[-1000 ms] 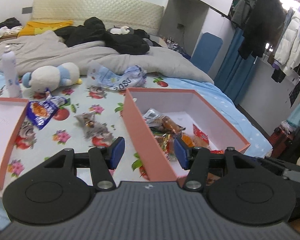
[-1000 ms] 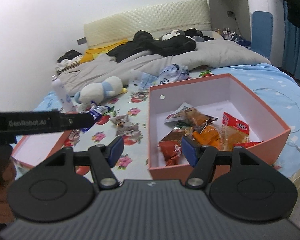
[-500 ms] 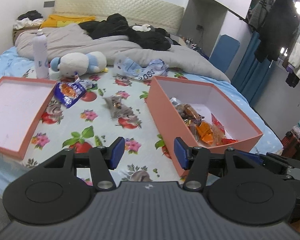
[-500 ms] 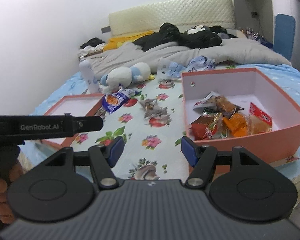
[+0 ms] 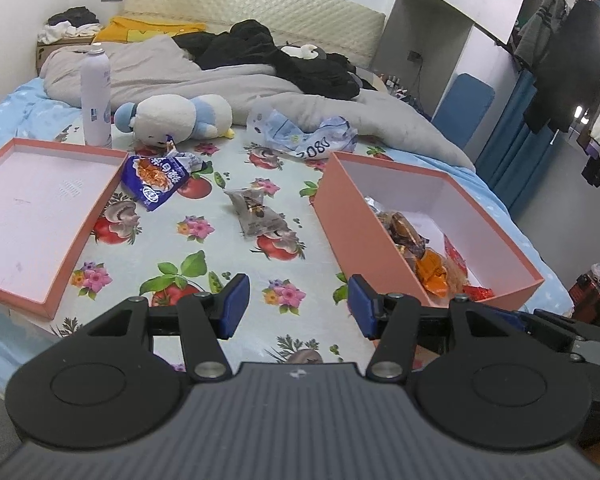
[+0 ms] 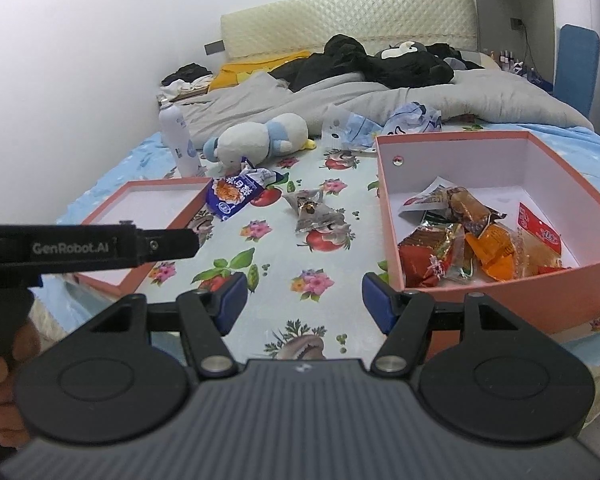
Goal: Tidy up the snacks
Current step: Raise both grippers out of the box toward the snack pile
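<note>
Both grippers hang over the near edge of the bed [image 5: 204, 184], jaws spread wide with nothing between the blue pads — the left gripper [image 5: 296, 307] above the flowered sheet [image 6: 284, 240], the right gripper [image 6: 304, 300] just left of the near-left corner of the pink box [image 6: 452, 140]. That deep box sits toward the right edge of the bed and holds a heap of wrapped snacks [image 6: 460, 232], orange and red ones among them. Its shallow lid [image 5: 32, 208] lies open side up at the left edge. Between the two, on the sheet, two snacks lie loose: a grey-clear packet [image 5: 256, 216] at the middle, its long axis running from the headboard side toward the near edge, and a blue packet [image 5: 156, 178] touching the lid's far-right corner, tilted with its crimped top toward the plush toy [image 5: 176, 118]. A white spray can [image 5: 95, 96] stands upright beyond the lid.
</note>
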{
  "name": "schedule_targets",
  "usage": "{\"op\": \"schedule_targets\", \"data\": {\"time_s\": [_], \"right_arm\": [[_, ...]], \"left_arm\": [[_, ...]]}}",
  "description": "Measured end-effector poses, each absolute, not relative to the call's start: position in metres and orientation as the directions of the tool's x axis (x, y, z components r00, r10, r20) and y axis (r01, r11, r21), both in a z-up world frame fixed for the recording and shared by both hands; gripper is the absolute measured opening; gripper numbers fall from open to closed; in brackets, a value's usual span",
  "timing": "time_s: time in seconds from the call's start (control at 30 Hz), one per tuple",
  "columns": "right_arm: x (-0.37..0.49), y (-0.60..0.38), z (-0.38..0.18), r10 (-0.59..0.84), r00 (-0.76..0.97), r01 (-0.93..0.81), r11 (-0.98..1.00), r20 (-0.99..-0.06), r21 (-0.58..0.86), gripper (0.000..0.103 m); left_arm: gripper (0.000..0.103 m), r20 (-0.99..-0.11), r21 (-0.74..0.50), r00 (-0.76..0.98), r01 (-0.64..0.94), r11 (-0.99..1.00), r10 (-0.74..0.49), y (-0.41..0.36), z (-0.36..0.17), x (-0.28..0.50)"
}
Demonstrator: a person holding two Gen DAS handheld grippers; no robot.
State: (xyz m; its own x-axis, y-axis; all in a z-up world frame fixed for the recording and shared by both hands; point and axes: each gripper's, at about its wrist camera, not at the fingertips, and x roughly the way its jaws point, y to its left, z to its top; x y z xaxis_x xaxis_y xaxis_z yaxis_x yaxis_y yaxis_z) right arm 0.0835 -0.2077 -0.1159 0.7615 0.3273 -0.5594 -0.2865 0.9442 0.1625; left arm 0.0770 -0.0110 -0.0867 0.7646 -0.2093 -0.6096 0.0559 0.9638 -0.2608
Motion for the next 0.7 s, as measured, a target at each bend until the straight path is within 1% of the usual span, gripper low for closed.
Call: {"op": "schedule_targets", "data": {"time_s": [0.47,0.7], "right_arm": [[0.132,-0.174,-0.139,0.330,0.756,-0.306,0.942,-0.566,0.141,0.066],[0.162,-0.152,-0.152,0.336,0.749,-0.319,0.938,-0.572,0.134,0.066]], "left_arm": [[0.061,-0.633,-0.231,0.758,0.009,0.973,-0.157,0.022,-0.104,0.134],[0.064,-0.644,-0.185,0.753,0.017,0.983,-0.134,0.041,-0.120,0.181]]}}
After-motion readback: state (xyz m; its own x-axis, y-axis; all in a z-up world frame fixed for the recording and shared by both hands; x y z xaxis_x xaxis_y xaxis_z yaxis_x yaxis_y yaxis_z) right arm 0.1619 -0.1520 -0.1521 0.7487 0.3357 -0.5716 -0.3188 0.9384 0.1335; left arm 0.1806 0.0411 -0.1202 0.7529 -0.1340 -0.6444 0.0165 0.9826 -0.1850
